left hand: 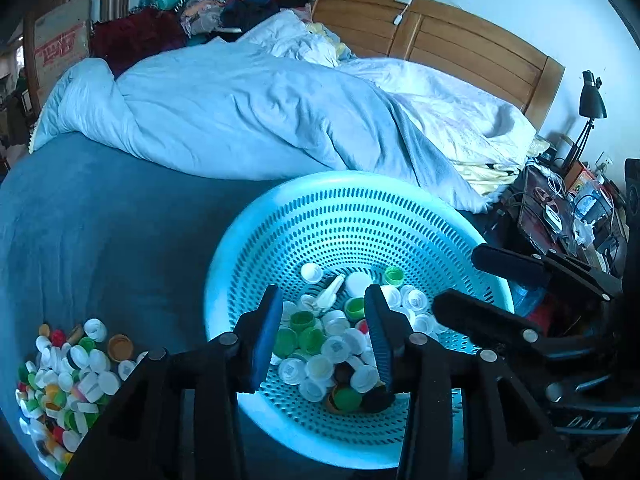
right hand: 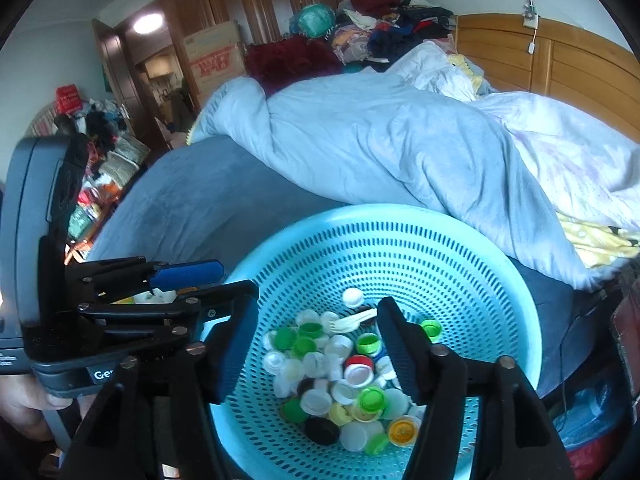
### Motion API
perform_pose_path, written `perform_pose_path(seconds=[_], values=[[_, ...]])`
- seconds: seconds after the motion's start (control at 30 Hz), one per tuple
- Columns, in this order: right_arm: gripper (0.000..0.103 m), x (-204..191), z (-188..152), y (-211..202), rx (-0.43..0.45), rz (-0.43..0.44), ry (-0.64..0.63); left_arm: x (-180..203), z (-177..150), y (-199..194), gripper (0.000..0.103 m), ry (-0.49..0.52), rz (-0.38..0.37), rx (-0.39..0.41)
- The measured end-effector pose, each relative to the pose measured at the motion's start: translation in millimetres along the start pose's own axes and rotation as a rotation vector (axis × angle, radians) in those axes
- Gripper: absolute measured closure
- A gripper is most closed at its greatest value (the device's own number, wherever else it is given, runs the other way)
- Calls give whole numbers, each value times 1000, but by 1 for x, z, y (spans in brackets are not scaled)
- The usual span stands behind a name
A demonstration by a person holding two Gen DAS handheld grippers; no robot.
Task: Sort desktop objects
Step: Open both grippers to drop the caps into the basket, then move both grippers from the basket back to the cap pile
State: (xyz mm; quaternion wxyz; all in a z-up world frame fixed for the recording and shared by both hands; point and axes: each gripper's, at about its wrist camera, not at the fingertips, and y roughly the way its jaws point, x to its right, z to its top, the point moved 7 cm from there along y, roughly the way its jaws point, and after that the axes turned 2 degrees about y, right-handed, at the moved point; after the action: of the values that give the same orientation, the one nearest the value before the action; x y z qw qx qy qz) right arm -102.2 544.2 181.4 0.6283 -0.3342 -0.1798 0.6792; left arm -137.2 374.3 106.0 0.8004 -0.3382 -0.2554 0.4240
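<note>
A light blue perforated basket (left hand: 340,216) (right hand: 400,236) sits on the bed's blue sheet. It holds several bottle caps (left hand: 332,344) (right hand: 344,376), white, green, red, yellow and black, plus a white plastic spoon (left hand: 330,290) and a white fork (right hand: 352,322). My left gripper (left hand: 322,340) is open and empty, hovering over the caps in the basket. My right gripper (right hand: 316,356) is open and empty over the same basket; it also shows in the left wrist view (left hand: 480,284). The left gripper shows at the left of the right wrist view (right hand: 192,280).
A loose pile of caps (left hand: 68,380) lies on the blue sheet (left hand: 100,220) left of the basket. A crumpled pale blue duvet (left hand: 240,112) lies behind the basket. A cluttered bedside table with a black lamp (left hand: 592,100) stands at the right. Clothes are piled at the bed's far end.
</note>
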Motion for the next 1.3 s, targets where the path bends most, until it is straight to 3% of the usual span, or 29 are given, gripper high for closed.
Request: perform_pose_path(seconds=[0.13, 0.3, 0.47, 0.57, 0.67, 0.73, 0.8, 0.87, 0.9, 0.97, 1.07, 1.17, 1.3], values=[[31, -19, -2, 2, 1, 28, -35, -50, -25, -26, 66, -21, 55, 60], [30, -49, -18, 21, -47, 74, -78, -169, -105, -61, 66, -157, 215, 83], [30, -80, -36, 43, -112, 114, -118, -281, -230, -97, 66, -440, 297, 47], [30, -97, -47, 54, -151, 130, -144, -328, -290, -118, 66, -640, 337, 78], [30, -116, -58, 64, -188, 146, -174, -368, -324, -125, 66, -774, 402, 91], [30, -132, -62, 67, -204, 156, -205, -379, -333, -115, 66, -795, 418, 68], [30, -146, -67, 69, -213, 161, -233, -373, -321, -103, 66, -750, 321, 81], [30, -158, -71, 71, -224, 160, -259, -345, -304, -91, 66, -635, 178, 67], [30, -162, -72, 72, -228, 158, -267, -337, -301, -90, 66, -593, 170, 69], [30, -170, -75, 74, -235, 158, -278, -335, -305, -94, 66, -608, 152, 94], [28, -181, -80, 79, -249, 158, -293, -354, -322, -105, 66, -683, 200, 136], [28, -194, -87, 85, -271, 163, -318, -373, -335, -117, 67, -729, 294, 173], [28, -211, -95, 91, -297, 176, -348, -380, -333, -119, 66, -736, 298, 204]])
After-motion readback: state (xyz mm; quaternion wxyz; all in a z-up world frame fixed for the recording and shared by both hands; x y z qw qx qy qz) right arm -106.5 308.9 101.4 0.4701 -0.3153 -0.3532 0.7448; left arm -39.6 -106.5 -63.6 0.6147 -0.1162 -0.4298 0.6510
